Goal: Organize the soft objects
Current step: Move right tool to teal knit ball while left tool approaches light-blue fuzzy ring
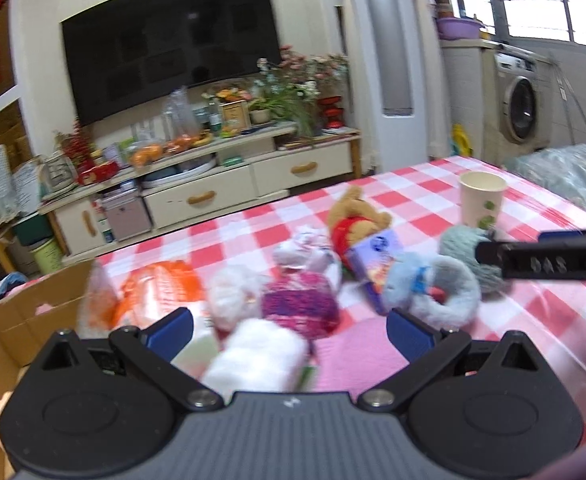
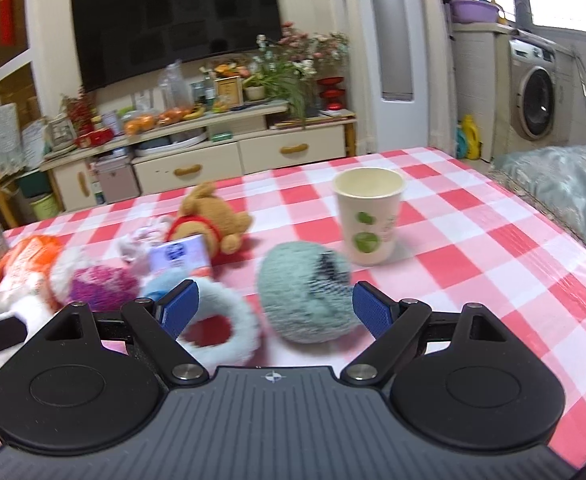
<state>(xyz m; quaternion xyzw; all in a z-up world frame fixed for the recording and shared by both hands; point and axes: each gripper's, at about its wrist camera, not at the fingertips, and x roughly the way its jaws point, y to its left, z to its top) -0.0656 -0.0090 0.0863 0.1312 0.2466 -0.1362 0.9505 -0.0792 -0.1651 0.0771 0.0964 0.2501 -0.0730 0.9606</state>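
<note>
Hovering over a red-and-white checked table, with both sets of jaws spread wide and gripping nothing. Left gripper hanging above a blurred white fluffy bundle, just short of a magenta pompom and a white fuzzy ball. Right gripper sitting just in front of a grey-green fuzzy ball, with a pale blue fluffy ring lying close to its left pad. Lying further back in a loose cluster: a brown bear in a red shirt, a purple packet leaning against it, a small white plush and an orange-and-white bag. Standing upright behind the grey-green ball, a paper cup with green dots. Showing at the left edge of the left wrist view, an open cardboard box, its contents too blurred for telling.
</note>
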